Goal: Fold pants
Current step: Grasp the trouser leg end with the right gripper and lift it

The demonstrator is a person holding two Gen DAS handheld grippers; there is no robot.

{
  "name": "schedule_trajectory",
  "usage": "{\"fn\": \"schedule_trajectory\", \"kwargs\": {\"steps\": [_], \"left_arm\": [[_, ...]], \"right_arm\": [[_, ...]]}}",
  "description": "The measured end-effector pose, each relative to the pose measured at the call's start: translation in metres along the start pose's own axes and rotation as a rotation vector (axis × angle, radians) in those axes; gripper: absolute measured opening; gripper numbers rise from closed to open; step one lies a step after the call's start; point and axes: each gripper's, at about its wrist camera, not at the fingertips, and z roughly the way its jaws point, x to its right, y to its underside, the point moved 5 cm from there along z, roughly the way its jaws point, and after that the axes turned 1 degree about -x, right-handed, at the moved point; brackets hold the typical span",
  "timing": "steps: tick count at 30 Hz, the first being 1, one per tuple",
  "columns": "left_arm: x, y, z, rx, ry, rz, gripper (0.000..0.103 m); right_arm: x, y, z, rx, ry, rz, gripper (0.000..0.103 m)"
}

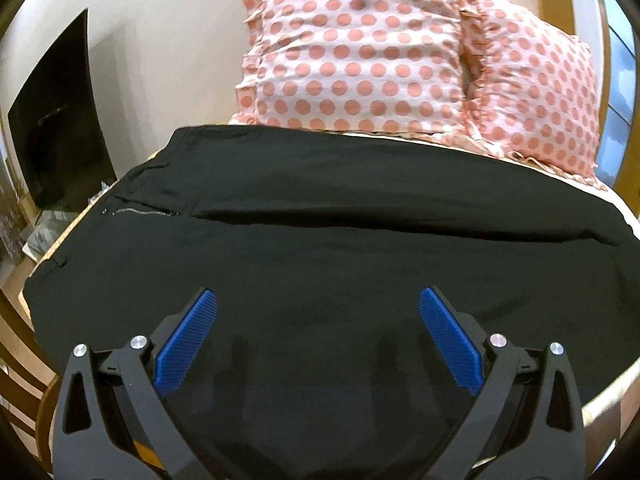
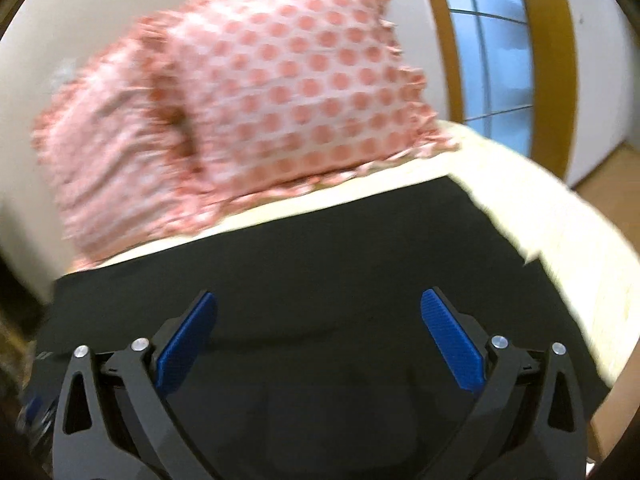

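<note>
Black pants [image 1: 312, 216] lie flat across the cream bed, with the zipper fly [image 1: 140, 212] at the left and the legs running right. My left gripper [image 1: 318, 300] is open and empty just above the near part of the fabric. In the right wrist view the pants [image 2: 320, 240] end in a straight leg hem at the right. My right gripper [image 2: 319, 300] is open and empty over the near part of the legs. That view is motion-blurred.
Two pink polka-dot pillows [image 1: 360, 48] stand against the wall behind the pants. The cream bed cover [image 2: 560, 232] shows right of the hem. A dark screen [image 1: 60, 120] stands at the left. A window with a wooden frame [image 2: 492, 48] is at the right.
</note>
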Motion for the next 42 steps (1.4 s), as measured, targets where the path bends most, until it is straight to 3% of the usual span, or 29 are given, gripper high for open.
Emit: {"fn": "schedule_trajectory", "kwargs": {"steps": [2, 6, 10, 13, 20, 21, 23, 24, 26, 27, 28, 33, 38, 42], "left_arm": [[-0.006, -0.001, 0.007, -0.015, 0.003, -0.017, 0.101], [-0.015, 0.001, 0.017, -0.027, 0.003, -0.036, 0.101], [-0.019, 0.004, 0.024, -0.045, 0.012, -0.048, 0.101], [-0.020, 0.003, 0.023, -0.040, 0.034, -0.054, 0.101], [-0.022, 0.003, 0.027, -0.062, 0.063, -0.077, 0.101], [-0.023, 0.003, 0.028, -0.068, 0.067, -0.083, 0.101], [-0.024, 0.003, 0.029, -0.076, 0.074, -0.091, 0.101], [-0.024, 0.003, 0.029, -0.075, 0.075, -0.093, 0.101], [-0.023, 0.003, 0.029, -0.072, 0.075, -0.089, 0.101], [-0.022, 0.003, 0.029, -0.072, 0.074, -0.087, 0.101], [-0.022, 0.003, 0.029, -0.072, 0.073, -0.084, 0.101], [-0.021, 0.003, 0.029, -0.080, 0.061, -0.075, 0.101], [-0.020, 0.007, 0.026, -0.091, 0.042, -0.062, 0.101], [-0.020, 0.008, 0.017, -0.072, 0.046, -0.063, 0.101]], "right_arm": [[0.014, -0.025, 0.035, -0.042, 0.090, 0.055, 0.094], [0.044, -0.055, 0.083, -0.125, 0.178, 0.225, 0.083], [0.067, -0.077, 0.125, -0.187, 0.280, 0.351, 0.064], [0.077, -0.084, 0.147, -0.215, 0.342, 0.425, 0.061], [0.073, -0.086, 0.188, -0.251, 0.496, 0.400, 0.053], [0.072, -0.086, 0.189, -0.246, 0.516, 0.383, 0.045], [0.070, -0.081, 0.186, -0.225, 0.533, 0.356, 0.040], [0.070, -0.078, 0.181, -0.205, 0.539, 0.354, 0.030], [0.076, -0.074, 0.173, -0.178, 0.506, 0.364, 0.020], [0.080, -0.070, 0.167, -0.163, 0.486, 0.380, 0.009], [0.086, -0.069, 0.165, -0.149, 0.448, 0.399, 0.007], [0.102, -0.056, 0.136, -0.072, 0.244, 0.503, 0.003], [0.088, -0.050, 0.067, 0.093, 0.080, 0.436, 0.003], [0.077, -0.027, 0.000, 0.208, -0.055, 0.375, 0.003]]}}
